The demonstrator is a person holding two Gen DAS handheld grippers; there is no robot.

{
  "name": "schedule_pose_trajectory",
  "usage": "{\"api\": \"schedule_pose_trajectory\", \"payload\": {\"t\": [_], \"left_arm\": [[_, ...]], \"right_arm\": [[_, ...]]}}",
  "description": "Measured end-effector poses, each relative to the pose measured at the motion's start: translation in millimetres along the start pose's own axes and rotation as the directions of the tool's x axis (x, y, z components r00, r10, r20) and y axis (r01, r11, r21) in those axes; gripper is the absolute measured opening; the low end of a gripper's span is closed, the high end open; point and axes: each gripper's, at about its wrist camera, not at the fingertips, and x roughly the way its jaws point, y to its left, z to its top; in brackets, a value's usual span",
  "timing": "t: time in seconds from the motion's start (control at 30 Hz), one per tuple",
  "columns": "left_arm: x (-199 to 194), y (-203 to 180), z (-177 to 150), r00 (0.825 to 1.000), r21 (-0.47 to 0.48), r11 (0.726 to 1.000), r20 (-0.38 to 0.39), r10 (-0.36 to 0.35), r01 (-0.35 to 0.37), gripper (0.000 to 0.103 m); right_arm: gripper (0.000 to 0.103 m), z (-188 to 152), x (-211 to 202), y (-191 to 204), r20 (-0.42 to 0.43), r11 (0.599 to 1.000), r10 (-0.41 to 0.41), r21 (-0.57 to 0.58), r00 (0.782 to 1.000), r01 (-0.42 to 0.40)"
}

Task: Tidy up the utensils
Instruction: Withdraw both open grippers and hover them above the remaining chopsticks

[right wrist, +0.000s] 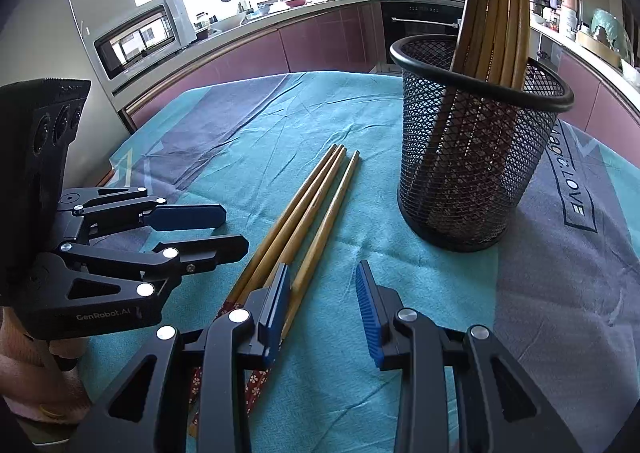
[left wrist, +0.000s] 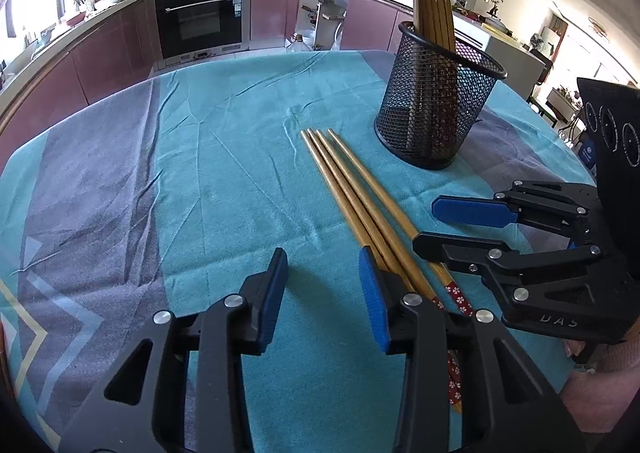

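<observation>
Left wrist: chopsticks [left wrist: 352, 197] beside right-hand jaws, unclamped.

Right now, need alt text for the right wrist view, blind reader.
Loose wooden chopsticks lie on a teal tablecloth, beside an upright black mesh holder with more chopsticks standing in it. The right gripper, fingers apart and empty, sits just right of the loose ones; the left gripper is at their left, also empty. A kitchen fills the background.
</observation>
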Motion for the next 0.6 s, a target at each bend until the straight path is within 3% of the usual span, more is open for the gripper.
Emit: {"api": "schedule_pose_trajectory", "payload": {"t": [0.1,0.27,0.6], "left_arm": [[-2.2,-0.2,2.0,1.0,-0.011,1.0,0.012,-0.029,0.029,0.038],[7.3,-11.9,2.6,1.0,0.029,0.999,-0.005,-0.016,0.016,0.041],[5.6,-2.4,0.2,1.0,0.024,1.0,-0.012,-0.015,0.015,0.036]], "right_arm": [[0.032,-0.6,0.3,-0.9,0.001,1.0,0.001,0.004,1.0,-0.001],[0.032,-0.5,0.4,-1.2,0.001,1.0,0.001,0.005,1.0,-0.001],[0.032,-0.4,0.0,-3.1,0.001,1.0,0.007,0.009,1.0,-0.007]]}}
